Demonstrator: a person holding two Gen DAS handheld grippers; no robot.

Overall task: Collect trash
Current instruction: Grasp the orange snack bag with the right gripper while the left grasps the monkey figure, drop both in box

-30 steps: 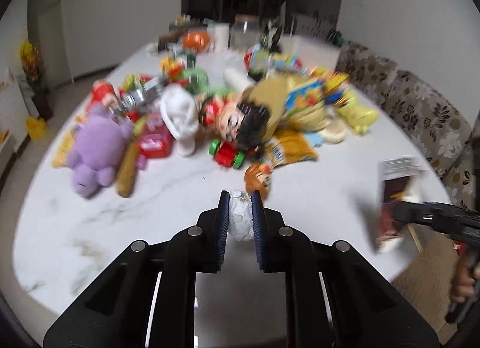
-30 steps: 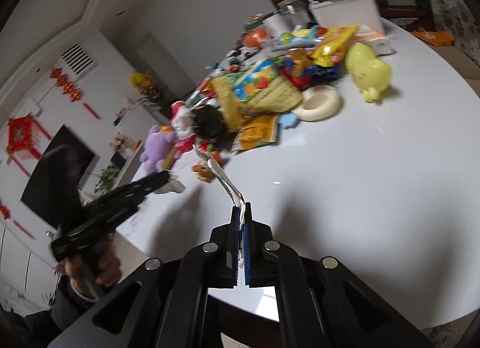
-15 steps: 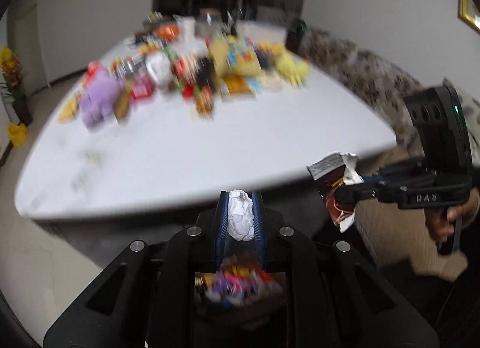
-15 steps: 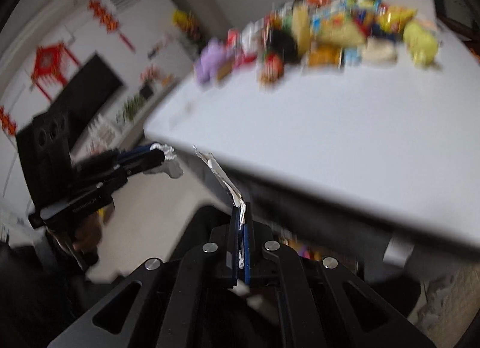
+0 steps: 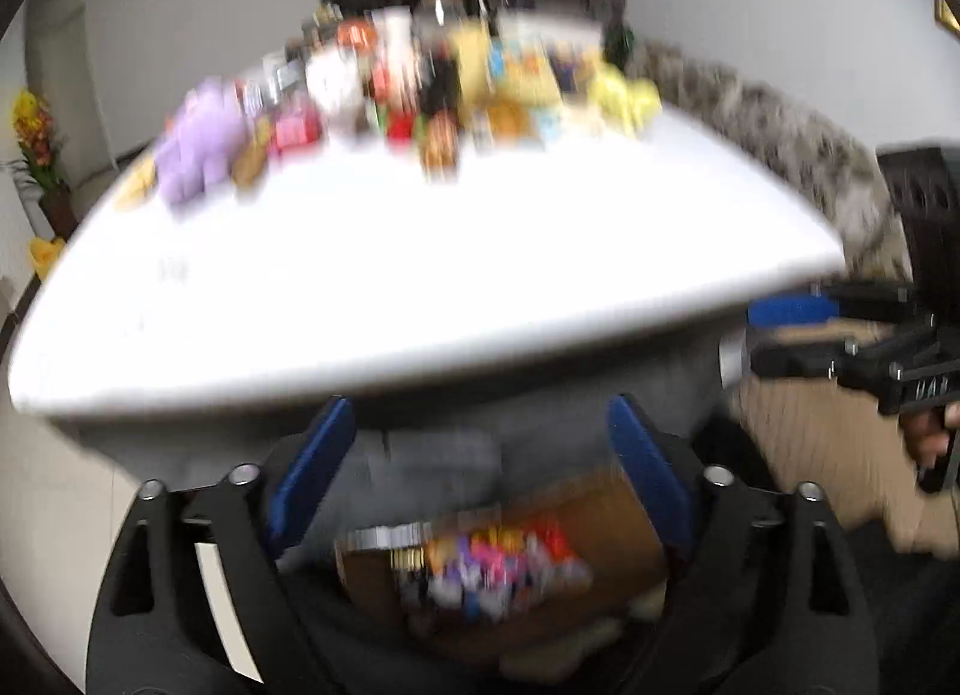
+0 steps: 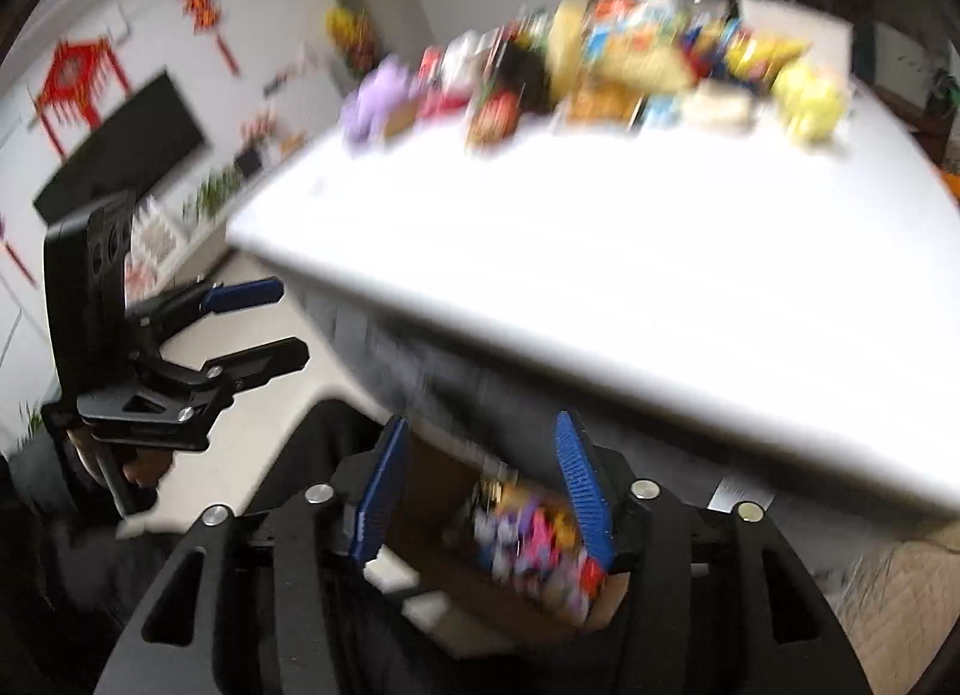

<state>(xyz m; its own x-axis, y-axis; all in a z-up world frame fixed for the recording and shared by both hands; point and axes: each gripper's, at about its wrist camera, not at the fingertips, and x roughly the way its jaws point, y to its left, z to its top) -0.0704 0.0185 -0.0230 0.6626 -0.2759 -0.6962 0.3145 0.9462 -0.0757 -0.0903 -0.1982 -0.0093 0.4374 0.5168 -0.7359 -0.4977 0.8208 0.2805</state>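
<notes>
My left gripper (image 5: pixel 480 455) hangs below the near edge of the white table (image 5: pixel 420 287), its jaws opening wide with nothing between the blue pads (image 5: pixel 312 473). Under it is a brown cardboard box (image 5: pixel 600 527) holding colourful wrappers (image 5: pixel 492 563). My right gripper (image 6: pixel 480 479) is over the same box (image 6: pixel 456 575), its jaws opening too and nothing between them. Each gripper shows in the other's view, the right one (image 5: pixel 780 335) at the right and the left one (image 6: pixel 282 326) at the left. The crumpled white paper and the torn wrapper are not clearly in view; the picture is blurred.
A heap of toys and snack packets (image 5: pixel 420 89), with a purple plush (image 5: pixel 204 149) and a yellow duck (image 6: pixel 810 101), covers the table's far side. A patterned sofa (image 5: pixel 798 155) runs along the right. The person's dark clothing (image 6: pixel 336 443) is beside the box.
Both grippers dropped from above the table to below its near edge. Both then opened, and the white paper and the wrapper left their jaws.
</notes>
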